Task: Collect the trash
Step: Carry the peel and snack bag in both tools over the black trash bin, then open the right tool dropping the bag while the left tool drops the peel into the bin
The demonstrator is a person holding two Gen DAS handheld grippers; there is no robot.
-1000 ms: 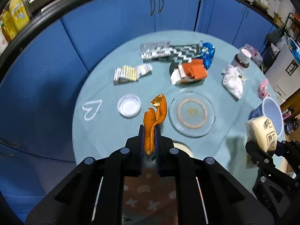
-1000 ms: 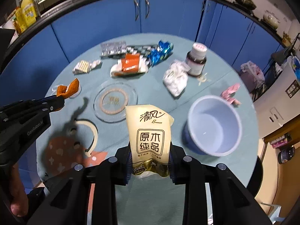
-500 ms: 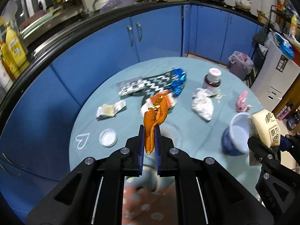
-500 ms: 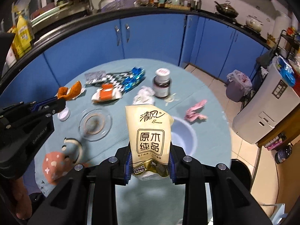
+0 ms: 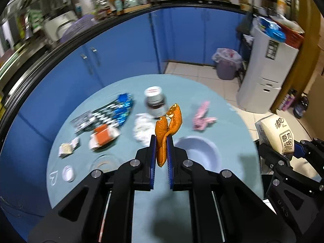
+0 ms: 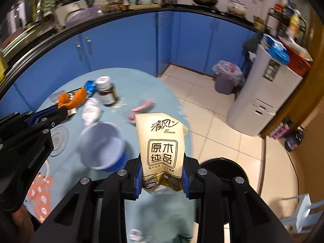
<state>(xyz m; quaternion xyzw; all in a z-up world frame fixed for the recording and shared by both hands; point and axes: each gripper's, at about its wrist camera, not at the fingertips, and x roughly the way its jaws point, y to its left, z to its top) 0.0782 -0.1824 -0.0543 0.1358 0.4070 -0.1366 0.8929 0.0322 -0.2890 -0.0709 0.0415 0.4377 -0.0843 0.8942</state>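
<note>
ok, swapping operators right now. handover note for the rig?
Left hand-held gripper: shut on orange peel, raised above the table.
Right hand-held gripper: shut on tissue pack, near the table's edge, black bin just behind it.
Done: both pieces picked up, neither dropped yet.
Left on the table: pink wrapper, crumpled white tissue, blue wrapper, orange-and-white packet, small yellow packet.

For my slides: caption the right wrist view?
Right gripper holding a tissue pack above the table.
</note>
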